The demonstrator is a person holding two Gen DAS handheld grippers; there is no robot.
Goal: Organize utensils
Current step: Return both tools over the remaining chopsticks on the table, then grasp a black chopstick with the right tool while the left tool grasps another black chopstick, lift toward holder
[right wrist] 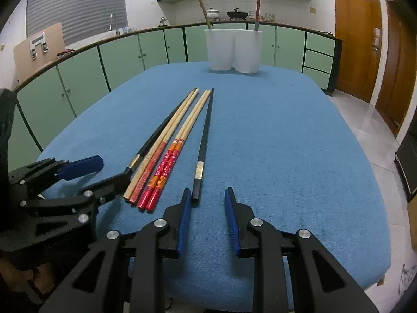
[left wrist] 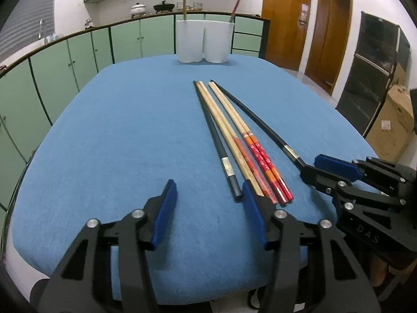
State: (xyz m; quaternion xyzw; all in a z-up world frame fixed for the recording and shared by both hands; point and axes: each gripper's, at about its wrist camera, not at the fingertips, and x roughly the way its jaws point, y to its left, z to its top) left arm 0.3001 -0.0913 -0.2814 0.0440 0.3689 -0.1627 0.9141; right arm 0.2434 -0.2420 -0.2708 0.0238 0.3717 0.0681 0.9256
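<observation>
Several chopsticks lie side by side on the blue tablecloth (left wrist: 104, 143): two black ones and two wooden pairs with red handles (left wrist: 250, 154). My left gripper (left wrist: 208, 185) is open low over the cloth. The near end of the left black chopstick (left wrist: 211, 130) lies just inside its right finger, untouched by the pads. My right gripper (right wrist: 207, 195) is open too, with the end of the right black chopstick (right wrist: 204, 140) just ahead of its left fingertip. Each gripper shows in the other's view: the right gripper (left wrist: 310, 168) and the left gripper (right wrist: 114, 169).
A white two-compartment holder (left wrist: 203, 41) stands at the table's far edge, with a wooden chopstick (left wrist: 184, 2) in its left cup and a red one (left wrist: 235, 5) in its right. Green kitchen cabinets (left wrist: 65, 60) run behind the table. Cardboard boxes (left wrist: 393, 127) sit on the floor at right.
</observation>
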